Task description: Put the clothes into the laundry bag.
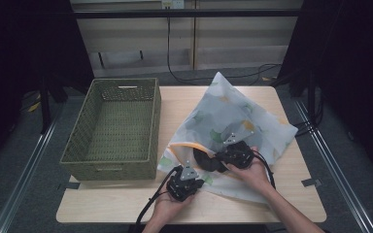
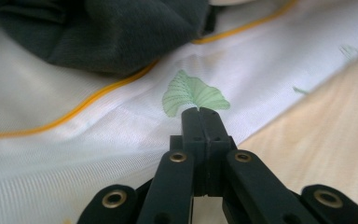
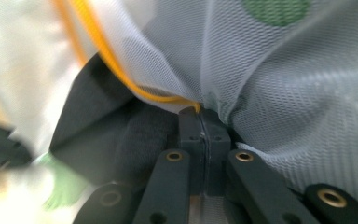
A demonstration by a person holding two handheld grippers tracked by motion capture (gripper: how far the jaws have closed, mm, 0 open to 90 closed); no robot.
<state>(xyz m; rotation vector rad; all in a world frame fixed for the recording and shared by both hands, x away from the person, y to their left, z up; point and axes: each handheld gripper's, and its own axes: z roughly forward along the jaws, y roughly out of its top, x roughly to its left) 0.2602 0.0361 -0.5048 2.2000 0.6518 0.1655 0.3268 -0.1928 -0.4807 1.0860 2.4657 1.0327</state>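
A white mesh bag [image 1: 233, 121] printed with green leaves and edged in yellow lies across the right half of the table. A dark garment [image 1: 203, 160] sits in its mouth, and the same dark garment [image 2: 121, 32] bulges out over the yellow edge [image 2: 98, 95]. My left gripper [image 1: 193, 171] is at the bag's near left corner, shut on the white fabric [image 2: 121, 140] beside a green leaf print [image 2: 191, 93]. My right gripper [image 1: 217, 156] is shut on the bag's upper layer [image 3: 284, 93] at its yellow edge [image 3: 121, 74], with the dark garment [image 3: 102, 135] just under it.
An empty green woven basket [image 1: 153, 126] stands on the left half of the wooden table [image 1: 126, 199]. Bare wood runs along the front edge below the bag. Cables lie on the floor behind the table.
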